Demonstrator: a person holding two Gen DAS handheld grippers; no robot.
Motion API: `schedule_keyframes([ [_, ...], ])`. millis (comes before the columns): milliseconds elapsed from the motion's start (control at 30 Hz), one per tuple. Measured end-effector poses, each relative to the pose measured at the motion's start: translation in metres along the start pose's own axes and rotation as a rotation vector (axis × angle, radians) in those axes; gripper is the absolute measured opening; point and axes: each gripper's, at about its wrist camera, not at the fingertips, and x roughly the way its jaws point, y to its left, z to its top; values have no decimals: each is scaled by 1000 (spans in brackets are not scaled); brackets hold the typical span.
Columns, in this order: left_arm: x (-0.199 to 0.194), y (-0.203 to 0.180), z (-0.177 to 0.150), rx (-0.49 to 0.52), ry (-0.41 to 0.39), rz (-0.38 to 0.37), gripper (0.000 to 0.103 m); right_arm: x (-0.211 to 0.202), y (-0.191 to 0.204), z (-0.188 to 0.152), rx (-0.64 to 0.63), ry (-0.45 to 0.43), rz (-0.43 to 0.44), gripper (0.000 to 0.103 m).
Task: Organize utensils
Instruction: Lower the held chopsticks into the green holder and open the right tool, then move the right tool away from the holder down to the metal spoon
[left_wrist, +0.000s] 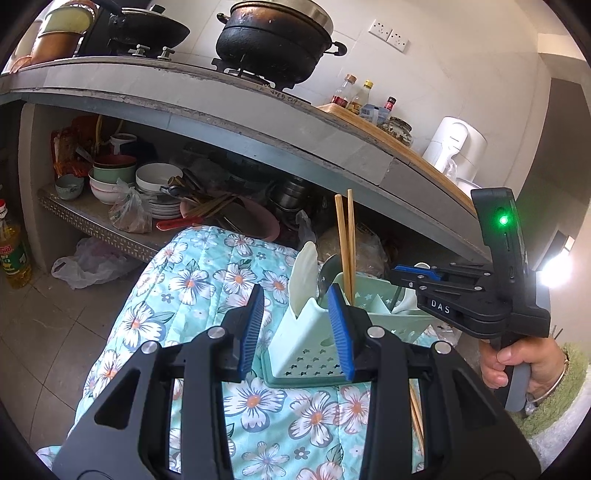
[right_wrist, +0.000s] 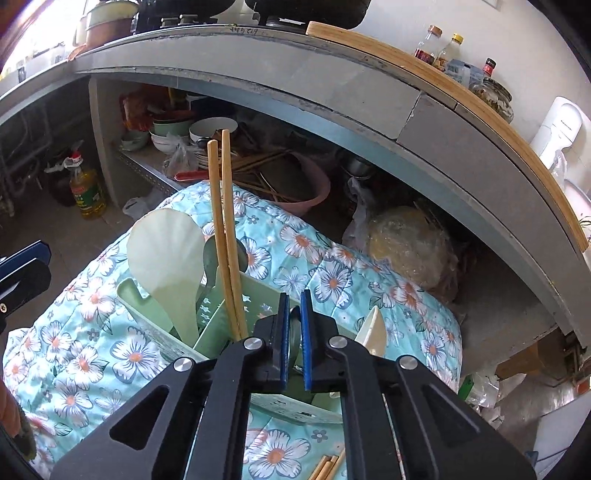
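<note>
A floral quilt (left_wrist: 236, 280) covers a low surface in front of a concrete kitchen counter (left_wrist: 207, 110). On the quilt stands a pale green utensil holder (left_wrist: 306, 343). The left gripper (left_wrist: 295, 325) holds the holder's near wall, its blue pads (left_wrist: 338, 325) set partway apart with the wall's corner between them. Only the left view shows the person's hand (left_wrist: 517, 358) on the right gripper's handle, at the right edge.

The right view looks down into the holder (right_wrist: 218, 332). From left to right stand a cream rice paddle (right_wrist: 166, 254), a dark spoon (right_wrist: 212, 258) behind it, two wooden chopsticks (right_wrist: 225, 236) leaning upright in a middle slot, and a white spoon (right_wrist: 373, 328) at the far right. The right gripper (right_wrist: 294, 343) has its jaws nearly closed on a metal spoon handle (right_wrist: 294, 332). More chopsticks (right_wrist: 327, 467) lie loose on the quilt at the bottom edge.

Bare quilt lies open left of the holder; the counter overhangs close behind.
</note>
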Motion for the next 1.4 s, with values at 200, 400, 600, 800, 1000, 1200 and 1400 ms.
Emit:
schedule_keyframes([
  [200,-3,0,-3,-5,6,-4,30,0,2,-2,18,-4,-31,4],
  [400,-6,4,-5,-18,10,-2,26,-15,4,3,23,-37,-43,2],
  [600,-12,4,-5,-19,-2,-6,24,-37,3,14,30,-79,-57,2],
  [800,-16,5,-5,-19,-6,-4,24,-71,2,25,26,-148,-79,2],
  [1000,-22,7,-5,-31,-18,1,24,-121,-2,41,31,-256,-96,2],
  [1200,-29,13,-4,-35,-29,17,24,-181,0,44,31,-363,-46,2],
  [1400,-39,29,-5,-52,-35,49,24,-198,41,0,-171,-379,-14,2],
])
